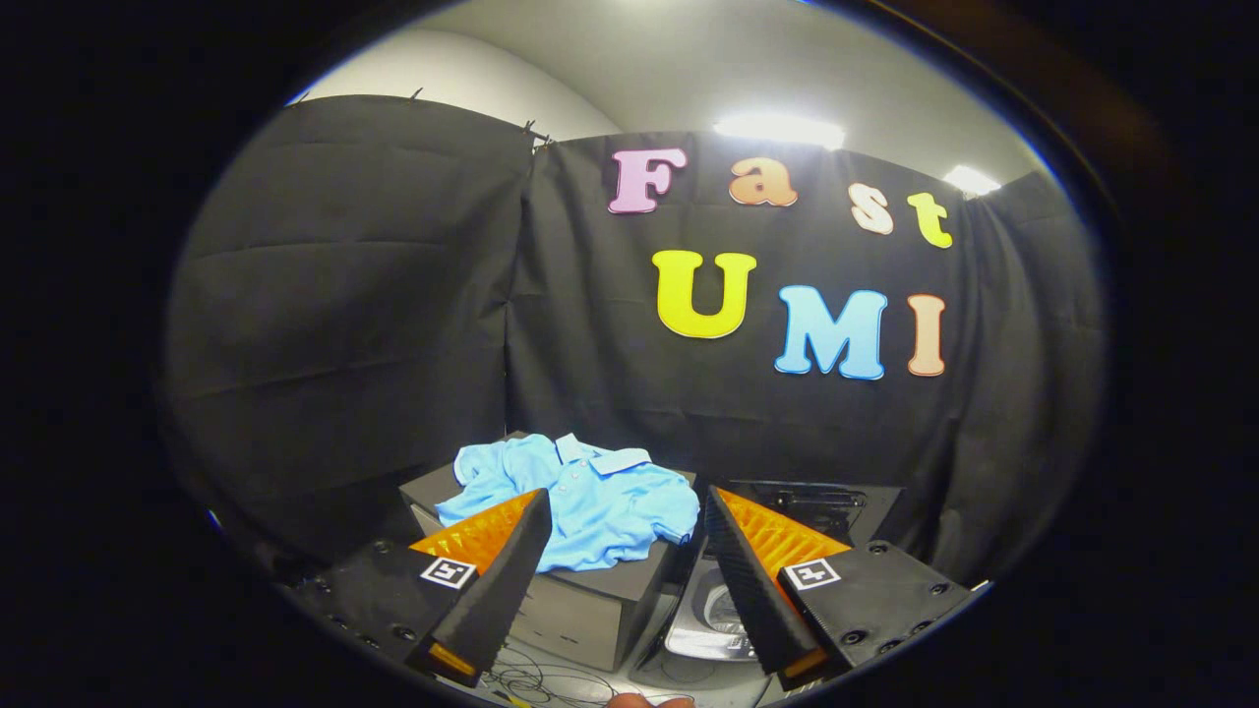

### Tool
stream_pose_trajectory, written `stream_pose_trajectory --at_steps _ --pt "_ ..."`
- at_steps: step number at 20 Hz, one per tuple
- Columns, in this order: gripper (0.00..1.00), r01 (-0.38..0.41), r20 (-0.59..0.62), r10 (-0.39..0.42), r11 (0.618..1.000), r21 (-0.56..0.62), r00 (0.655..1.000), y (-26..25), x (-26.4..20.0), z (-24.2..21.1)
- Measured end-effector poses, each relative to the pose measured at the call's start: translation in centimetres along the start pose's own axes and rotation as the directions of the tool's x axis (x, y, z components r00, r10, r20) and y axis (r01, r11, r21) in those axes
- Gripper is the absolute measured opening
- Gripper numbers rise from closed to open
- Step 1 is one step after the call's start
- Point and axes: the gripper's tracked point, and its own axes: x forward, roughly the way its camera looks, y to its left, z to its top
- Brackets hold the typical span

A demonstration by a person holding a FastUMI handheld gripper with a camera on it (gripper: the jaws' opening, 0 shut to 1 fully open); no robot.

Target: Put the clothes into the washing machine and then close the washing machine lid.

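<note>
A light blue polo shirt (580,497) lies crumpled on top of a dark box (590,605). To the right of the box stands the washing machine (816,506), its lid up and its pale drum opening (703,615) visible low between the box and my right finger. My gripper (625,501) is open, held above and short of the shirt. The shirt shows in the gap between the fingers, beyond their tips. Nothing is held between the fingers.
Black cloth walls close the booth behind and to the left. Thin cables (546,680) lie on the pale floor in front of the box. A fingertip of a person (634,700) shows at the very bottom.
</note>
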Motion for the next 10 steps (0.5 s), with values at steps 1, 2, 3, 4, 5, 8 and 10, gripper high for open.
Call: stream_pose_trajectory --at_steps 1,2,3,4,5,8,10 --pt "0.98 -0.005 -0.011 0.005 1.000 -0.007 1.000 0.1 0.7 0.3" --pt "0.98 -0.017 -0.026 0.017 1.000 -0.016 1.000 0.3 1.5 0.4" --pt "0.98 -0.026 -0.039 0.026 0.999 -0.019 0.999 0.6 2.3 0.4" --pt "0.98 -0.037 -0.051 0.036 0.999 -0.018 0.998 0.9 3.0 0.5" --pt "0.98 -0.046 -0.063 0.046 0.999 -0.012 0.997 1.3 3.9 0.5" --pt "0.98 -0.074 -0.105 0.073 0.997 -0.003 0.992 2.2 6.6 0.3" --pt "0.98 -0.078 -0.134 0.074 0.997 -0.028 0.988 2.3 8.3 0.2"
